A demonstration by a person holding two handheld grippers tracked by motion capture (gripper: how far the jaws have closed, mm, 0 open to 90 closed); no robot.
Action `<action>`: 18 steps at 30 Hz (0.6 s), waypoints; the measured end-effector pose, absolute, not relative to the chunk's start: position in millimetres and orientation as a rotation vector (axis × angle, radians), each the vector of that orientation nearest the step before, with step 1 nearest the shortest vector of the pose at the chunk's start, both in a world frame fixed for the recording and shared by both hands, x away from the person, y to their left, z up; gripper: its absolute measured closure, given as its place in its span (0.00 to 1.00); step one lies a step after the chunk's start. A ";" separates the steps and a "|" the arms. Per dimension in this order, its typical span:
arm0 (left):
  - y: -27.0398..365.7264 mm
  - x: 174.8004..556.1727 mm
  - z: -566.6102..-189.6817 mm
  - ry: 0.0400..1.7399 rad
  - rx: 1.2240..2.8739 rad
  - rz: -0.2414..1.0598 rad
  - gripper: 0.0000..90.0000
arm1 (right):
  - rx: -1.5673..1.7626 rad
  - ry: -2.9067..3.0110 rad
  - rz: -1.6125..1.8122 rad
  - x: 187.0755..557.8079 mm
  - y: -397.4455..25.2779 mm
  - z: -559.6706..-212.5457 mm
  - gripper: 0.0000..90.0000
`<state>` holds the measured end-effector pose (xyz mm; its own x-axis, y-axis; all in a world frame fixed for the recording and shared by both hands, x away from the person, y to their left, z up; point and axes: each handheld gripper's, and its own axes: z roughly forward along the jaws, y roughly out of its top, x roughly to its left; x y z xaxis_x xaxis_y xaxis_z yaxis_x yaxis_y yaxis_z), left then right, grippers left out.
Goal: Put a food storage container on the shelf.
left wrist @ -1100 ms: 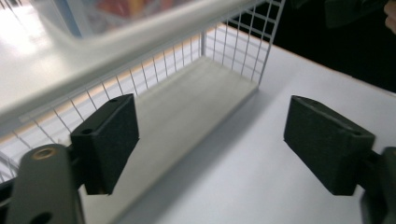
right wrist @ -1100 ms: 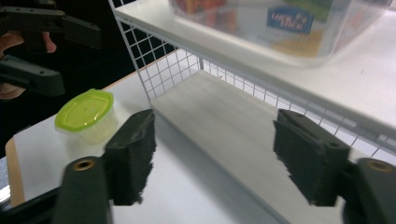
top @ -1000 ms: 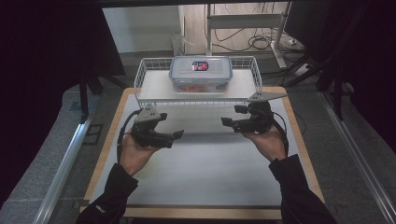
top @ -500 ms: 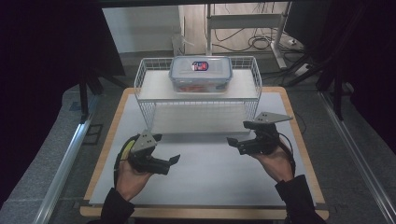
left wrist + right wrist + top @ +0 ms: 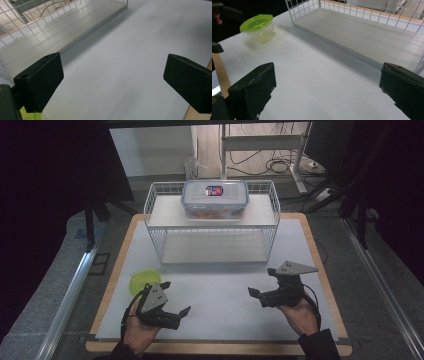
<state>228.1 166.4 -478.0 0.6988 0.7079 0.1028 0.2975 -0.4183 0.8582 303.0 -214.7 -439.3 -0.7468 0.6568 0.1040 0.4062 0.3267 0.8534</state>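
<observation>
A clear lidded food box [image 5: 215, 199] with a red and blue label sits on the top shelf of a white wire rack [image 5: 155, 225] at the back of the table. A small clear tub with a green lid [image 5: 141, 281] [image 5: 258, 27] stands on the white mat at the front left. My left gripper [image 5: 176, 301] [image 5: 112, 80] hovers just right of the tub, open, nothing between its jaws. My right gripper [image 5: 260, 292] [image 5: 327, 92] is at the front right, open and empty, its jaws aimed toward the tub and the rack's lower shelf [image 5: 362, 32].
The white mat [image 5: 220, 310] covers a wooden table whose edge [image 5: 315, 250] shows on all sides. The rack's lower shelf [image 5: 50, 35] holds nothing. Dark frame legs and a metal rail [image 5: 70, 295] flank the table; cables lie on the floor behind.
Both grippers have drawn back from the rack toward the table's front edge. The left hand's retreat has uncovered the green-lidded tub.
</observation>
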 end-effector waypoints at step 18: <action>169.9 216.2 -514.9 0.859 2.053 0.555 0.04 | 0.964 2.373 1.282 273.8 -225.6 -490.4 0.03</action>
